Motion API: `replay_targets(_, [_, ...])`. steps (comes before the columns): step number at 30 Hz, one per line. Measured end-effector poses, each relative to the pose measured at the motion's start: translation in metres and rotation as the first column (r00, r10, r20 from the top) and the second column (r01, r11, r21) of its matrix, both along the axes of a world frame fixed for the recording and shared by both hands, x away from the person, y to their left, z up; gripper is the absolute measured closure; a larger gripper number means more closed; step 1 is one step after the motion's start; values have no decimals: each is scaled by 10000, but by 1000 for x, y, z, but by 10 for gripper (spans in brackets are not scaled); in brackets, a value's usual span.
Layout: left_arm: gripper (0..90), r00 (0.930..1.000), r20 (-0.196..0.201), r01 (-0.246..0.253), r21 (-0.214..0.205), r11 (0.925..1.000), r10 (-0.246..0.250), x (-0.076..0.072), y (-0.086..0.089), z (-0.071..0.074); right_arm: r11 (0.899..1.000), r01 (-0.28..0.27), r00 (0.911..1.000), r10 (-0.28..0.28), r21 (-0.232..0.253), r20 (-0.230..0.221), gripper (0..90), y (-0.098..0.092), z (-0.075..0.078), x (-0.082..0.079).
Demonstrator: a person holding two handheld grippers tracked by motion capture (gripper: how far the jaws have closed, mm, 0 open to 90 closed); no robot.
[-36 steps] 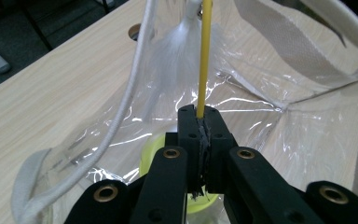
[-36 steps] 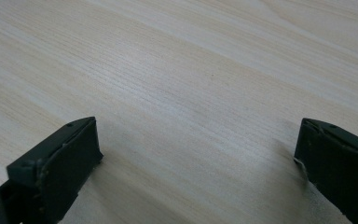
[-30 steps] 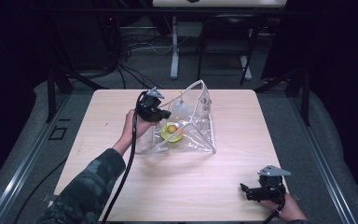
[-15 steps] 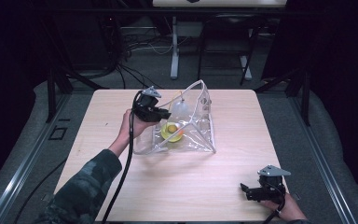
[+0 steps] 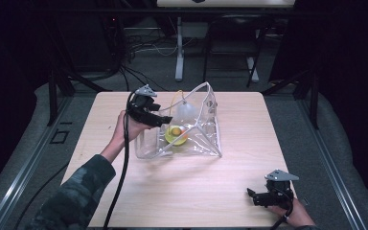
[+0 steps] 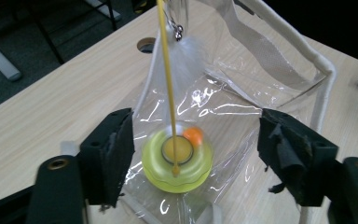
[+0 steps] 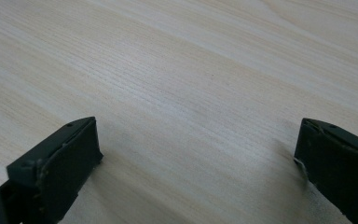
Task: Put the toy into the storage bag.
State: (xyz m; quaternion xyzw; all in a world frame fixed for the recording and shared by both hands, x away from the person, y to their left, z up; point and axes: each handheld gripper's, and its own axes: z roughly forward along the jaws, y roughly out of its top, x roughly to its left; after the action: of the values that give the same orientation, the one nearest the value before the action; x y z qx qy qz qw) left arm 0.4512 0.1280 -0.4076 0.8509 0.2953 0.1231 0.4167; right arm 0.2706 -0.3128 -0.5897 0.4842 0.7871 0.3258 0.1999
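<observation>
between the two black jaws of the left gripper (image 6: pixel 193 154) we found nothing pinched: they had just been opening and stood wide apart, one to each side of the clear plastic pouch with white piping (image 6: pixel 242 93). through the pouch's film, midway between the jaws, we saw the round yellow-green plastic ring toy (image 6: pixel 177 173), with a small orange ball (image 6: pixel 194 135) at its upper edge and a thin yellow cord (image 6: pixel 167 70) running straight up from its middle. a small metal clasp (image 6: pixel 178 31) hung near the top of the cord, beside a wisp of white fluff. we could read no brand, label or writing on the pouch, the toy or the jaws.

from the high view, the left gripper (image 5: pixel 165 120) hung at the left, open side of the pouch (image 5: pixel 206 139), which stood tent-like on the pale wooden table (image 5: pixel 182 191) a little left of its centre and toward the far edge, the toy (image 5: pixel 176 135) resting inside on its floor. a hand and a camouflage-patterned sleeve (image 5: pixel 76 196) carried that gripper.

the right gripper (image 7: pixel 196 154) also had its jaws spread wide with only bare wood grain between them. in the high view it (image 5: pixel 254 195) sat low over the table's near right corner, well apart from the pouch.
</observation>
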Motion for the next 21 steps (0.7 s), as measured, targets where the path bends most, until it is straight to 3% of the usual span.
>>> replay_targets(3, [156,9998,110,-143,103,9998,142,-2,7,7,10000,-7,10000,7,7,-3,0,0,0,0])
replay_targets(10, [97,9972,482,-580,116,9983,573,-8,29,21,10000,-8,10000,8,12,-3,0,0,0,0])
replay_targets(21, [1,9888,525,-1395,-35,9902,1395,-14,71,30,10000,-6,10000,6,12,-2,0,0,0,0])
